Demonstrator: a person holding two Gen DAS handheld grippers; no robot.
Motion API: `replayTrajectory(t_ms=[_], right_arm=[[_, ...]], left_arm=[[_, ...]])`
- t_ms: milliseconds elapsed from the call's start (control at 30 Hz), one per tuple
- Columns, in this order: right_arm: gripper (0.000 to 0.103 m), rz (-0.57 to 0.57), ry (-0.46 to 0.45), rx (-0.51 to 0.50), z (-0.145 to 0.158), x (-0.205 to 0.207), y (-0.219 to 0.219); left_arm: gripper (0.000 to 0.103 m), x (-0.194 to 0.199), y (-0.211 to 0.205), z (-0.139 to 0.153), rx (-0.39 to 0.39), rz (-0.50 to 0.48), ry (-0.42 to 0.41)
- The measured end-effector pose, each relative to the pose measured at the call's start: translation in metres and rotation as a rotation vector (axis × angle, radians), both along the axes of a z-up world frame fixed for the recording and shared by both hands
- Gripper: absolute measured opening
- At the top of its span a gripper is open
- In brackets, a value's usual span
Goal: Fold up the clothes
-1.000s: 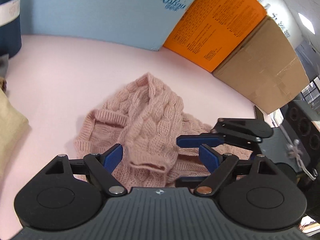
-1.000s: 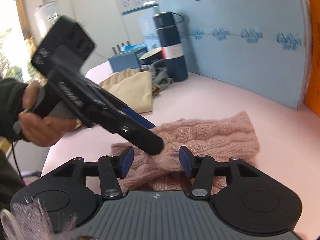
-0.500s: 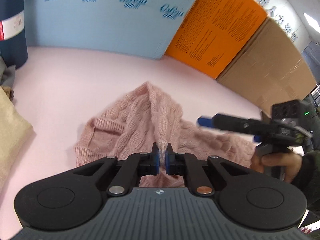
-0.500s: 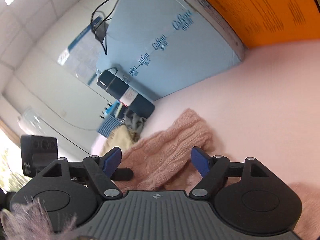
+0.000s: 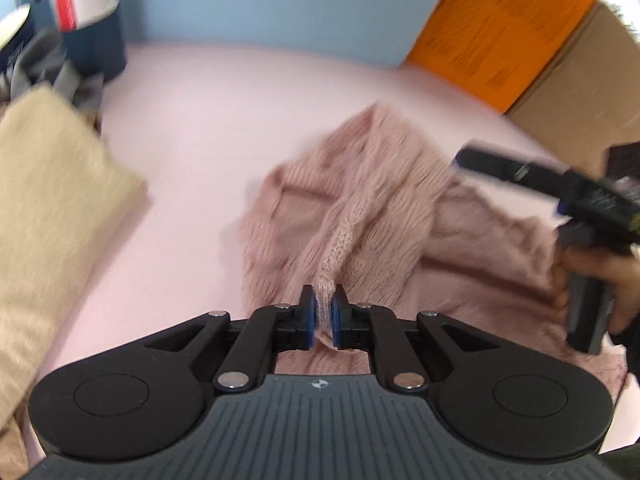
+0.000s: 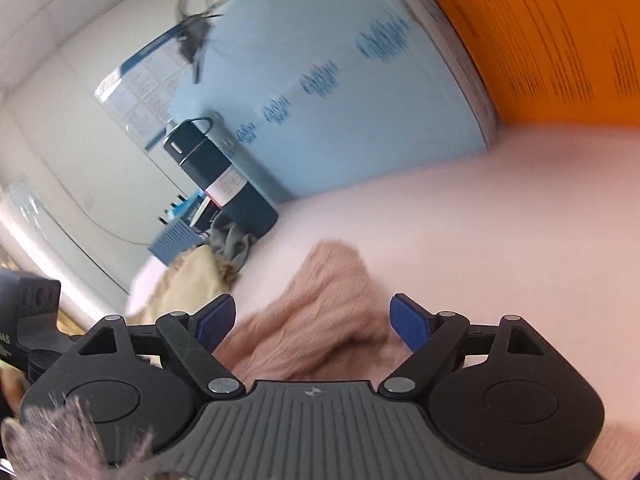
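Note:
A pink cable-knit sweater [image 5: 372,200] lies crumpled on the pink table [image 5: 224,96]. My left gripper [image 5: 324,314] is shut on a stretched fold of the sweater and pulls it up toward the camera. In the right wrist view the sweater [image 6: 320,312] sits just beyond my right gripper [image 6: 312,322], which is open with nothing between its blue pads. The right gripper also shows in the left wrist view [image 5: 560,184], held by a hand over the sweater's right side.
A folded beige garment [image 5: 52,200] lies at the left. A dark blue flask [image 5: 86,12] and grey cloth [image 5: 68,76] stand at the back left. A blue board [image 5: 280,4], an orange board [image 5: 500,28] and a cardboard box [image 5: 580,92] line the back.
My left gripper closed on a fold of the sweater and has pulled it left and up. My right gripper drew back from the sweater, tilted, and stays open.

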State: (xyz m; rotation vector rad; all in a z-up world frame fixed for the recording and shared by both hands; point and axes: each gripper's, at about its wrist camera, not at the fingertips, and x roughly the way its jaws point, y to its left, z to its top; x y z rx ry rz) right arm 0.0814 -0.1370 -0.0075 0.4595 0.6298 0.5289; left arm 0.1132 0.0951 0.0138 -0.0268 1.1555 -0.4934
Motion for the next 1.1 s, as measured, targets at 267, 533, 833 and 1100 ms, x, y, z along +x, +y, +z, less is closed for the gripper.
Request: replayTrajectory(t_ms=[267,533,833,1100], right_arm=[[0.072,0.163,-0.172,-0.279,0.007,0.018,0.065],[0.074,0.111,-0.066,-0.301,-0.027,0.042,0.064],[0.079,0.034,-0.109,-0.103,0.018,-0.004,0.047],[0.079,0.104,0.007,-0.264,0.000,0.001,0.087]], left_arm=[[0.016,0.001,0.003,0.000,-0.014,-0.018,0.003],[0.022,-0.002,-0.011,0.000,0.073,-0.105,-0.031],[0.052,-0.008,-0.022,0.002,0.185,-0.110,-0.083],[0.064,-0.008,-0.016,0.007,0.216,-0.064,-0.103]])
